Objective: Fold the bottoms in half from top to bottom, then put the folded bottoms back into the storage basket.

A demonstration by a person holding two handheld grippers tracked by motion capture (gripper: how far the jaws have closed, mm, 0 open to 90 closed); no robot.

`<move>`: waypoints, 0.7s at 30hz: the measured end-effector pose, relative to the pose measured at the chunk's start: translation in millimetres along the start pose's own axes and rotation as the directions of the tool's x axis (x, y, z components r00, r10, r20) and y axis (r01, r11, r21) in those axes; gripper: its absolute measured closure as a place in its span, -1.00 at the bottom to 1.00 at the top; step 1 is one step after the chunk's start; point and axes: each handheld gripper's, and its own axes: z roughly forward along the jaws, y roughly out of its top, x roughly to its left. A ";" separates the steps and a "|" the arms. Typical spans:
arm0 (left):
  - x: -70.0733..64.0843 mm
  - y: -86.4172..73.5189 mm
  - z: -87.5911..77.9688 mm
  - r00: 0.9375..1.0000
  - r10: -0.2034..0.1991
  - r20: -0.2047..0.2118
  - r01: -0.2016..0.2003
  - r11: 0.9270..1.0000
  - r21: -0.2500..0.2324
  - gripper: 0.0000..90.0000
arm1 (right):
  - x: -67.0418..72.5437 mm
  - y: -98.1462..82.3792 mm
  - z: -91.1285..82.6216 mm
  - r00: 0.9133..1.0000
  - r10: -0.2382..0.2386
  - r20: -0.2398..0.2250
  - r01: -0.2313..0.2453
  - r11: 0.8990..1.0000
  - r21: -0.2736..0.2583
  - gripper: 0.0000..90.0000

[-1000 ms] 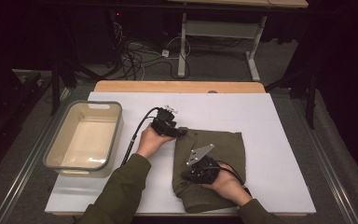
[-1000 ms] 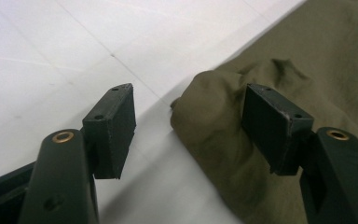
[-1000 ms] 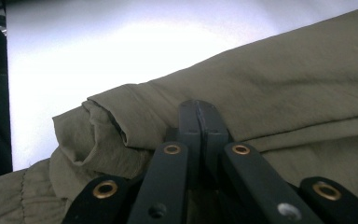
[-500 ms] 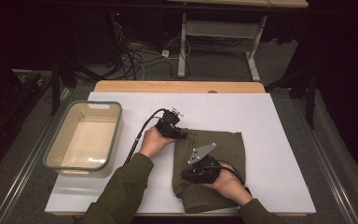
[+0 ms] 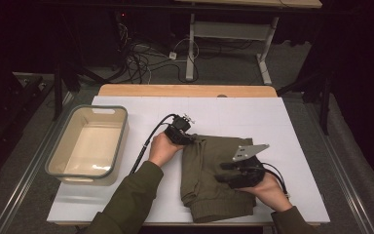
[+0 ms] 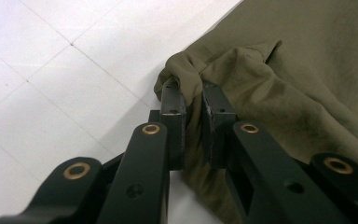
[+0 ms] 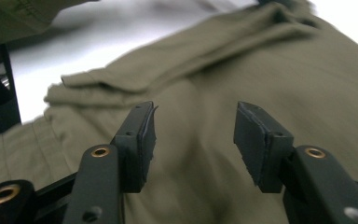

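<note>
A folded olive-green garment [image 5: 209,195] lies on the white table mat, near the front. My left gripper [image 5: 190,139] is at its far left corner. In the left gripper view its jaws have just been closing, and the left gripper [image 6: 193,93] now pinches a bunched fold of the garment [image 6: 298,70]. My right gripper [image 5: 226,173] hovers over the garment's right half. Its jaws have just been opening. In the right gripper view the right gripper [image 7: 196,126] stands open above the cloth [image 7: 261,60], and nothing lies between the pads.
A beige tub [image 5: 58,161] with a grey-green rim stands on the mat's left side. The white mat [image 5: 272,117] extends behind and to the right of the garment. The left gripper's cable [image 5: 148,141] trails toward the tub. Beyond the table's wooden edge [image 5: 185,90], cables lie on the floor.
My right gripper has lifted and moved right across the garment, with its jaws now apart. The left hand has stayed at the far left corner.
</note>
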 end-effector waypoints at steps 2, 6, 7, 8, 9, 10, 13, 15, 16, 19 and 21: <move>-0.3 0.1 0.1 1.000 -0.002 -0.002 0.002 1.000 0.000 0.78 | -5.0 -9.6 -12.9 0.999 0.034 0.025 -0.034 0.999 -0.016 0.03; -0.4 0.4 0.2 1.000 -0.004 -0.002 0.004 1.000 0.001 0.78 | -8.5 -27.3 -29.5 0.995 0.076 0.060 -0.074 0.997 -0.033 -0.05; -0.3 0.5 0.0 1.000 -0.001 -0.003 0.001 1.000 0.004 0.78 | -8.5 -32.2 -33.1 0.995 0.080 0.065 -0.078 0.996 -0.034 -0.05; -0.9 0.5 0.2 1.000 -0.004 -0.006 0.004 1.000 0.002 0.78 | -8.1 -37.0 -36.9 0.994 0.088 0.072 -0.085 0.996 -0.036 -0.05; -1.1 0.6 0.2 1.000 -0.001 -0.008 0.001 1.000 0.003 0.78 | -7.8 -41.5 -40.5 0.992 0.094 0.079 -0.092 0.995 -0.034 -0.05; -1.4 0.7 0.1 1.000 0.000 -0.010 0.000 1.000 0.005 0.78 | -7.3 -46.0 -44.1 0.991 0.096 0.089 -0.094 0.995 -0.032 -0.06; -1.7 0.8 0.3 1.000 -0.002 -0.011 0.002 1.000 0.005 0.78 | -5.6 -59.5 -53.9 0.988 0.113 0.106 -0.111 0.993 -0.028 -0.07; -1.9 0.9 0.3 1.000 -0.002 -0.013 0.002 1.000 0.005 0.78 | -4.0 -68.7 -58.4 0.985 0.126 0.114 -0.124 0.992 -0.020 -0.09; -2.1 1.0 0.4 1.000 -0.002 -0.015 0.002 1.000 0.005 0.78 | -3.1 -73.2 -60.0 0.985 0.127 0.119 -0.126 0.992 -0.015 -0.09; -2.3 1.2 0.4 1.000 0.000 -0.016 0.000 1.000 0.007 0.78 | -1.7 -85.5 -62.5 0.982 0.142 0.128 -0.144 0.990 0.004 -0.10; -2.6 1.2 0.5 1.000 0.000 -0.018 0.000 1.000 0.006 0.78 | -0.4 -92.7 -62.4 0.982 0.139 0.128 -0.143 0.990 0.022 -0.10</move>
